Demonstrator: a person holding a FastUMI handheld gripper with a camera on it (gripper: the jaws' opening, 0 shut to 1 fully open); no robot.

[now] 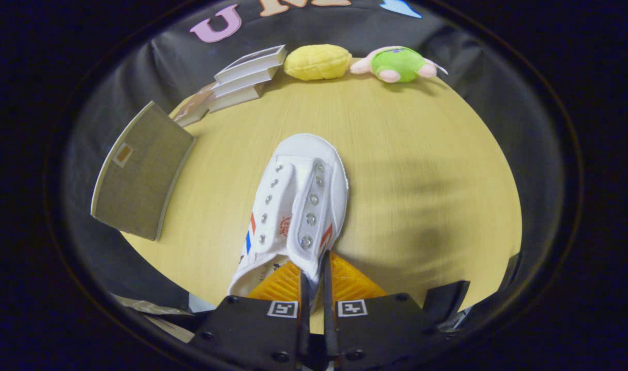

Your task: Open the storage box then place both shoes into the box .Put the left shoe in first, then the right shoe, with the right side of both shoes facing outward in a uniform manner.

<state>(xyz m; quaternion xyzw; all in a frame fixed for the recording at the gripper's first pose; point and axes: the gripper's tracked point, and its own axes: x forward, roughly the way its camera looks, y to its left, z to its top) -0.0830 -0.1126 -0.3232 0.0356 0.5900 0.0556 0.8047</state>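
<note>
Item 1: white shoe (pixel 297 206), toe pointing away from me, on the wooden table (pixel 422 170). My gripper (pixel 314 281) is clenched on its heel-side collar, fabric pinched between both fingers. Grey storage box (pixel 138 180) lies off to the left.

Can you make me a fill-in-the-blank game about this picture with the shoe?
1. The fingers are shut on the white ____.
2. The shoe is held by its collar, with its ____ pointing away from the fingers.
3. Far across the table, the yellow plush lies between the stack of books and the ____ plush toy.
4. Left of the shoe, the grey lid stands ____ at the table's edge.

Missing words: shoe; toe; green; tilted
</note>
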